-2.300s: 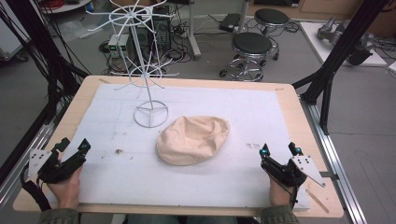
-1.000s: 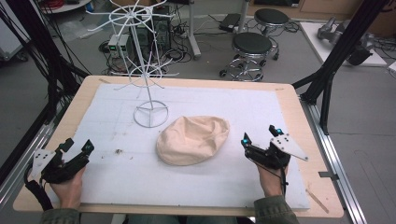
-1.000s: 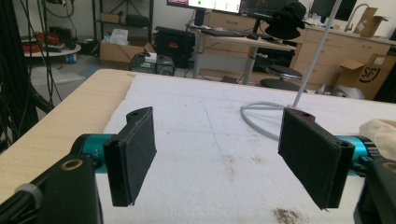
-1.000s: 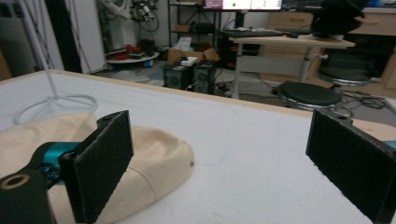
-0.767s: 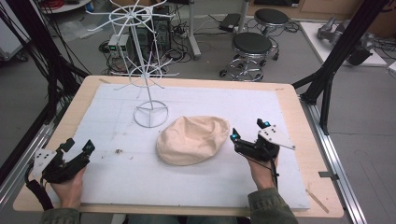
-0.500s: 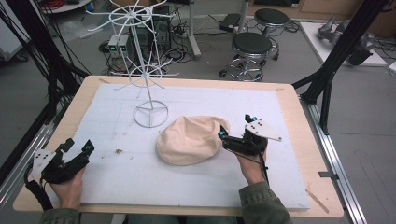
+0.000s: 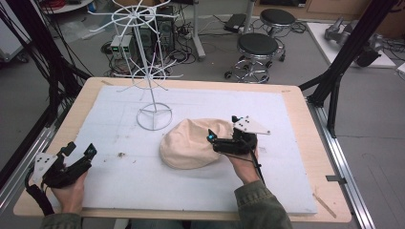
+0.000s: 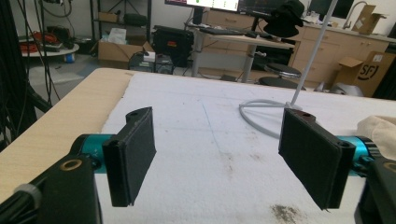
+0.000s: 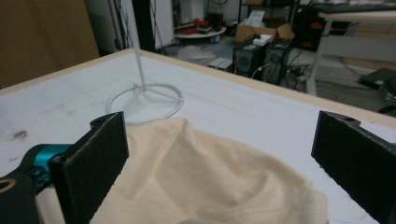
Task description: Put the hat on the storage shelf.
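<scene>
A cream cloth hat (image 7: 191, 143) lies crumpled in the middle of the white mat (image 7: 267, 181). My right gripper (image 7: 222, 128) is at the hat's right edge, open, with its jaws spread over the cloth and nothing clamped. In the right gripper view the hat (image 9: 196, 182) lies below and between the open gripper (image 9: 219, 158). My left gripper (image 7: 80, 149) rests open near the mat's front left corner, far from the hat. In the left gripper view that gripper (image 8: 224, 158) has bare mat between its pads, and the hat's edge (image 8: 380, 128) shows at the far right.
A white wire stand (image 7: 153, 114) rises from a ring base just behind and left of the hat; its base (image 9: 149, 100) is close beyond the cloth. Brown specks (image 7: 120, 154) mark the mat. Black frame posts (image 7: 334, 76) flank the wooden table (image 7: 305, 109).
My right gripper has moved from the table's front right corner leftwards and forwards to the hat's right edge, staying open. The left gripper and the hat have not moved.
</scene>
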`<state>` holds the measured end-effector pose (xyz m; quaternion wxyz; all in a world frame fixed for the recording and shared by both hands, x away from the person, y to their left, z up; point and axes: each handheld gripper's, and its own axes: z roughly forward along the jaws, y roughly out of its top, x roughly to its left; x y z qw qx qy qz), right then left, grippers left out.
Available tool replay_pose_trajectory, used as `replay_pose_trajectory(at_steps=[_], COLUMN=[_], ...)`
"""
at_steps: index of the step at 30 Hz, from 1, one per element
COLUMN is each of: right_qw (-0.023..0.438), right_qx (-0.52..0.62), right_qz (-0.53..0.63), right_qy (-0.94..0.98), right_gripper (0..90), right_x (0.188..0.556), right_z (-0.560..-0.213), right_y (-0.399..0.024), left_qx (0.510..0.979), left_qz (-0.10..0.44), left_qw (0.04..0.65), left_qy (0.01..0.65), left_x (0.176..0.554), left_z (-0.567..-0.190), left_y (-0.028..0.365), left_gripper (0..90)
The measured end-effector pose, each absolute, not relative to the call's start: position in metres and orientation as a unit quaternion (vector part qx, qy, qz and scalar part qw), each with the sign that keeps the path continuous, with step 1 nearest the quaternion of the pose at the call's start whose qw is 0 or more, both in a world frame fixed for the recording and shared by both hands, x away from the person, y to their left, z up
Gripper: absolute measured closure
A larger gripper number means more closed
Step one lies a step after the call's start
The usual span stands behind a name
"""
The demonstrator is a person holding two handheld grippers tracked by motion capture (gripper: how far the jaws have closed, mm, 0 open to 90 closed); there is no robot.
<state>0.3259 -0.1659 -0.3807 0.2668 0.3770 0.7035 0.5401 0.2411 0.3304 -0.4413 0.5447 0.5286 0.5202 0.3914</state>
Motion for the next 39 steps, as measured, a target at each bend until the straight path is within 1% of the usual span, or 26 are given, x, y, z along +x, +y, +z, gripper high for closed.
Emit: replay_pose_trajectory(at_steps=[6,17,27,39], right_qw=[0.235,0.207,0.164,0.132], right_qx=[0.378,0.361,0.324,0.298], right_qz=[0.525,0.508,0.492,0.463], right_qy=[0.726,0.754,0.791,0.824], right_gripper=[2.6,2.6,2.6,2.7], right_x=[0.332,0.338,0.339,0.339], right_z=[-0.388,-0.397,-0.404,-0.417], right_y=[-0.160,-0.146,-0.126,-0.107], left_qx=[0.530,0.532,0.532,0.533], left_qz=[0.392,0.391,0.388,0.388], left_qw=[0.544,0.544,0.546,0.547], left_qy=[0.520,0.517,0.517,0.515], left_x=[0.242,0.241,0.242,0.241], left_z=[-0.442,-0.442,-0.442,-0.442], left_y=[0.330,0.330,0.329,0.330], left_gripper=[27.0,27.0,27.0,27.0])
